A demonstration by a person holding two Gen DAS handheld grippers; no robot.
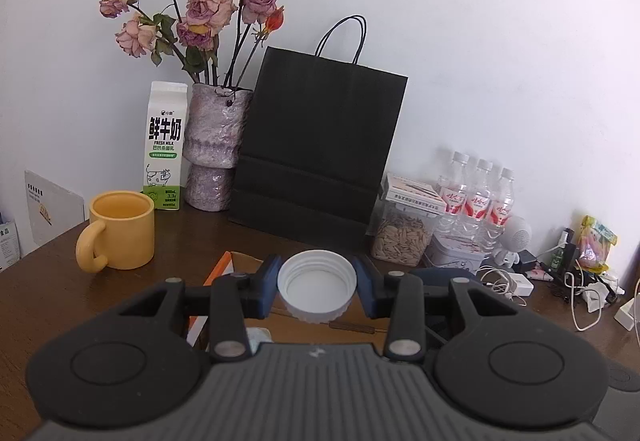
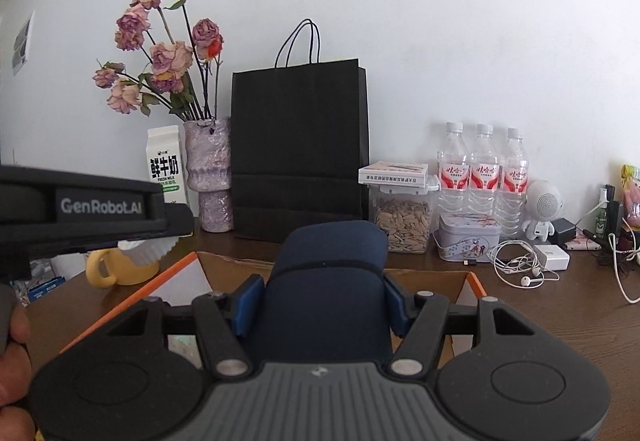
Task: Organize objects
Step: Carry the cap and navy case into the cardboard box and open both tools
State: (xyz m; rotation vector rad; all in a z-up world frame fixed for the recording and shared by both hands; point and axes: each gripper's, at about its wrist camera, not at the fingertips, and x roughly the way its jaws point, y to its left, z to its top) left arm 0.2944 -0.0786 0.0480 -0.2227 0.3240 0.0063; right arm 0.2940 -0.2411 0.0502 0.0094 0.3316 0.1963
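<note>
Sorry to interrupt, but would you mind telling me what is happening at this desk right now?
A person is tidying a cluttered desk with two tools. The left hand-held gripper is shut on a white screw lid, open side up. The right hand-held gripper clamps a dark blue padded case. Both are held above an open cardboard box with orange edges, near a yellow mug.

White lid ribbed matt plastic; dark blue case soft matt cloth (looks padded); surface dark smooth wood; black bag matt paper; yellow mug glossy ceramic.
</note>
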